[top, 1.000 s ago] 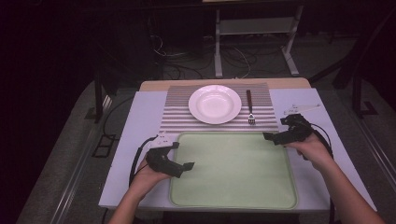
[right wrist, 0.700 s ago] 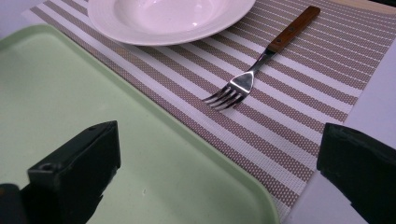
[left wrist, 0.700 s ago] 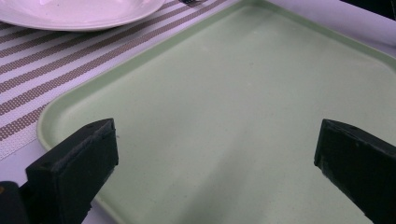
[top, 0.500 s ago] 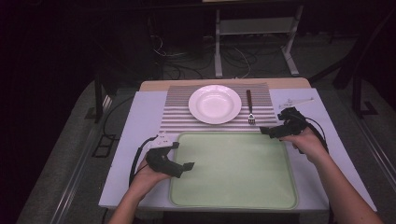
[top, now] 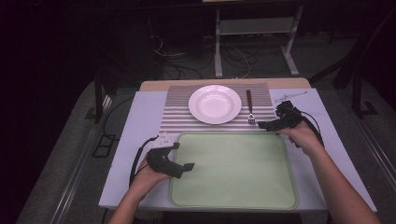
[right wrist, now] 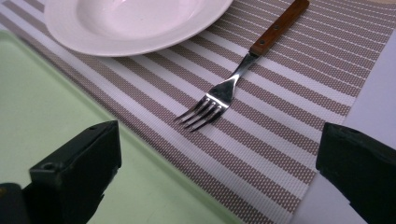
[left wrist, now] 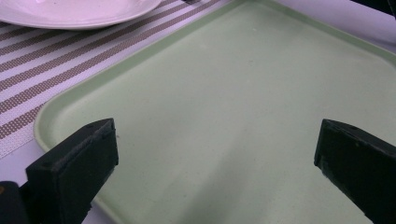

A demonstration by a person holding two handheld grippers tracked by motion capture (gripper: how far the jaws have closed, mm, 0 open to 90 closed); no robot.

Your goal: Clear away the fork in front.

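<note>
One fork with a wooden handle lies on the striped mat, just right of one white plate; the right gripper, jaws wide apart and empty, hovers near its tines; the left gripper, equally wide and empty, sits over the near-left corner of one green tray; nothing blocks the fork.

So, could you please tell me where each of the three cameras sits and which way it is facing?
High view: above the person's side, looking forward and down on the green tray; forearms, left hand-held gripper and right hand-held gripper show.
Left gripper view: looks along its open jaws across the tray toward the plate.
Right gripper view: looks along its open jaws at the fork on the striped mat.
All three share tray, plate and mat.
</note>
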